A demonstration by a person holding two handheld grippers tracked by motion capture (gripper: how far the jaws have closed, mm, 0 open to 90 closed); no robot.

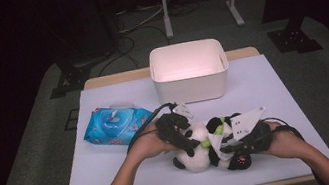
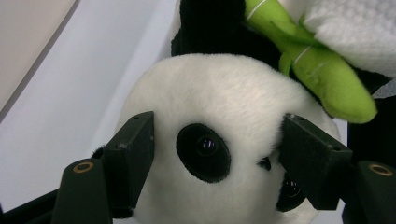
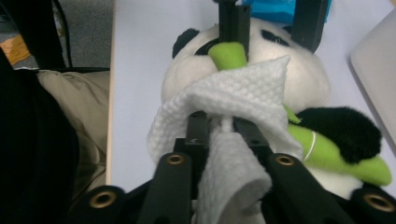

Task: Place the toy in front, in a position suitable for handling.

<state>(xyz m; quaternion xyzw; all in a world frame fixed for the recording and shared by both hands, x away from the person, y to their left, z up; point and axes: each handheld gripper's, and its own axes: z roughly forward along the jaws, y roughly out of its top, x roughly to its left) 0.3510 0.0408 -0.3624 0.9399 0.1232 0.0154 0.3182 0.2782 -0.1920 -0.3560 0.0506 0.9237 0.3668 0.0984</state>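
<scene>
**Panda held at the head while a wipe works over its body**

The worktop (image 1: 276, 104) is a flat, pale sheet with a smooth white rectangular bin (image 1: 190, 75) at the back and a glossy blue pack of wipes (image 1: 115, 126) to the left. The plush panda (image 1: 202, 149) lies on its side at the near middle, soft and round, fuzzy white with black patches and a green felt bamboo stalk (image 2: 317, 70).

The left gripper (image 2: 215, 149) clamps the panda's head, its jaws pressed into the fur on either side of the eye. The right gripper (image 3: 224, 126) pinches a white, waffle-textured wipe (image 3: 243, 93) draped over the panda's body.

The right gripper's hold looks light, so the limp cloth could slip out mid-stroke. A hard rub might also twist the squashy head free of the left gripper, or snag the wipe on the bamboo.
</scene>
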